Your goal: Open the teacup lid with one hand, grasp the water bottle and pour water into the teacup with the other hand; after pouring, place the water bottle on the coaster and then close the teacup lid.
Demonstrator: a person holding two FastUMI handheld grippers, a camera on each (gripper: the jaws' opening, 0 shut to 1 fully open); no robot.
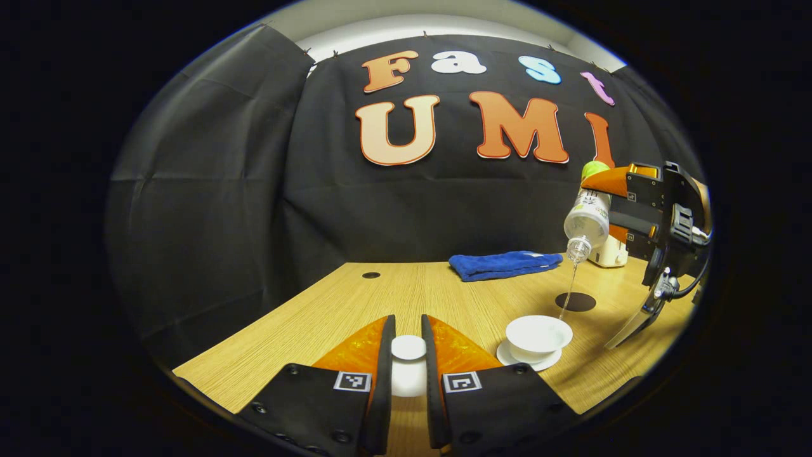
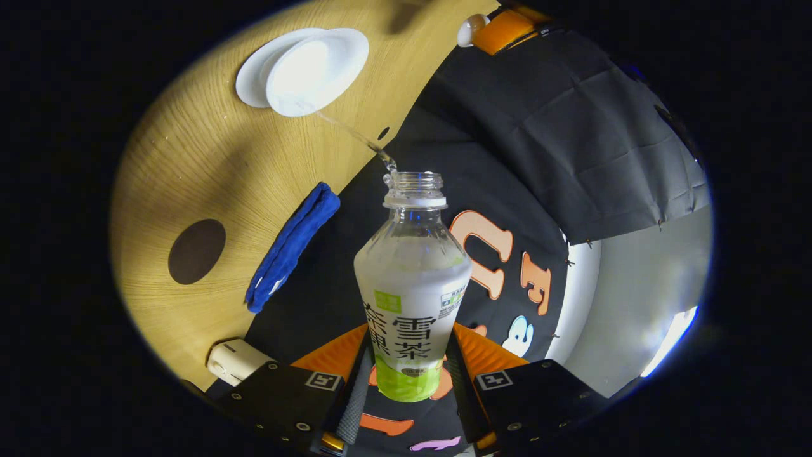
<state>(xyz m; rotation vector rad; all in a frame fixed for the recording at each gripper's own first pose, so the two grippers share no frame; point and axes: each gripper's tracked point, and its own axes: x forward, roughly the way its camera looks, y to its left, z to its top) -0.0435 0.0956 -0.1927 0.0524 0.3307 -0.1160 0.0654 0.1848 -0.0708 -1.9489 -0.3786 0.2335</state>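
Pouring: right hand-held gripper point(image 2: 406, 374) pinching the tilted bottle point(image 2: 411, 285) by its base, thin stream falling from its mouth into the open cup point(image 1: 538, 336) on its saucer point(image 1: 507, 357). Left hand-held gripper point(image 1: 408, 362) clamping the lid point(image 1: 408, 348), hovering above the surface point(image 1: 304, 330) beside the cup. Coaster point(image 1: 575, 301) lying bare nearby.

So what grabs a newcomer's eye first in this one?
The tilted water bottle, clamped in the right gripper, sends a thin stream into the open white teacup on its saucer. Nearer, the left gripper holds the teacup lid above the wooden table.
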